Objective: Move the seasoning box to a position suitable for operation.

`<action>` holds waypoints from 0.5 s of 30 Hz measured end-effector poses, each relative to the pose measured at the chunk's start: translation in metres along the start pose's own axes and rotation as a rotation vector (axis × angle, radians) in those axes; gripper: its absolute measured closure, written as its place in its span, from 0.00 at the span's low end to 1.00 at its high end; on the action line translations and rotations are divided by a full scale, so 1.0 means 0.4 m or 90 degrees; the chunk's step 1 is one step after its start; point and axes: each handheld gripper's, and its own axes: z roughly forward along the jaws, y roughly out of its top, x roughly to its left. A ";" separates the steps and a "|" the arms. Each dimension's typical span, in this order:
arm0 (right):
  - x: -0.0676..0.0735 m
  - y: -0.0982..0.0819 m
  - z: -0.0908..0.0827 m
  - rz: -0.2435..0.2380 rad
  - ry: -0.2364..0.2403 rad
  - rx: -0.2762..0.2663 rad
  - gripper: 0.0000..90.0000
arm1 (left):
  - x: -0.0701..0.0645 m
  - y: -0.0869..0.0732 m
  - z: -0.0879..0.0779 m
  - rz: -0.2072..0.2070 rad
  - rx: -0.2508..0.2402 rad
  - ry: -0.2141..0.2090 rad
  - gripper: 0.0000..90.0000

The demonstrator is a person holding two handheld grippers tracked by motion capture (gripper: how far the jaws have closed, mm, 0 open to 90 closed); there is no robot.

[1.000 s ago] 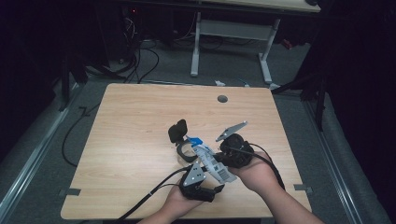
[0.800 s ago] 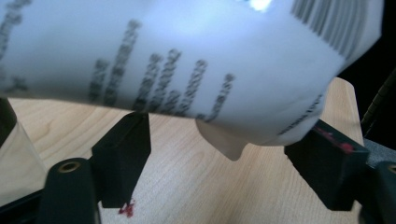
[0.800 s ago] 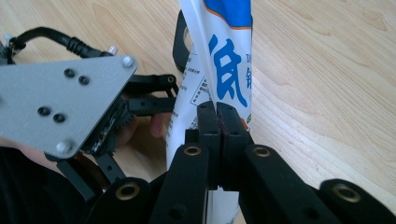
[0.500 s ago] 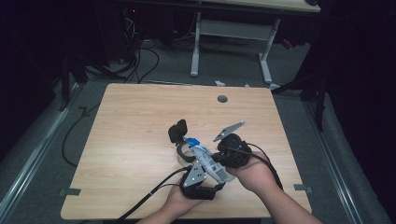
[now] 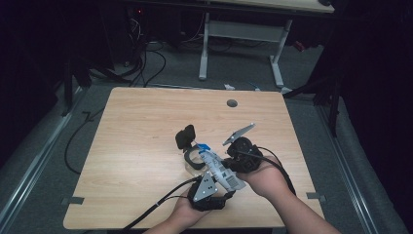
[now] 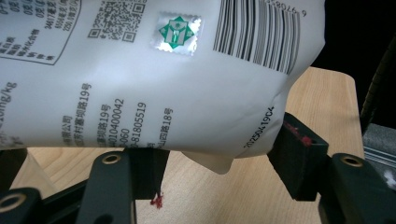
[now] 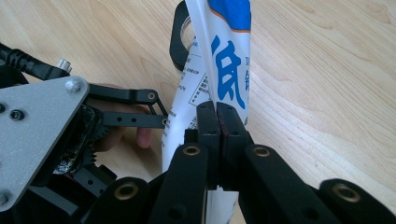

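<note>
Two grippers share a white printed pouch [image 5: 217,168] held just above the wooden surface [image 5: 141,126]: the right gripper [image 7: 217,112] has its jaws clamped on its edge, while the left gripper [image 6: 217,158], jaws apart but just closing around the bottom end, must next pinch firmly.

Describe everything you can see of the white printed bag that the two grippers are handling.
The bag is a soft white plastic pouch, lying slantwise above the wooden table near its front edge. One side bears large blue characters; the other carries black small print, a barcode, a QR code and a green seal. The right gripper pinches its edge with jaws shut. The left gripper has just been closing, the bag's rounded end between its jaws, not visibly pressed.
</note>
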 end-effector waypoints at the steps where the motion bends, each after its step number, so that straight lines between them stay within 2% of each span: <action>1: -0.001 0.001 0.000 0.001 0.001 0.002 1.00 | 0.000 0.000 -0.001 0.000 0.000 0.002 0.48; 15: -0.003 0.031 0.006 0.014 0.001 0.035 0.99 | 0.003 0.003 -0.008 0.002 0.000 0.016 0.49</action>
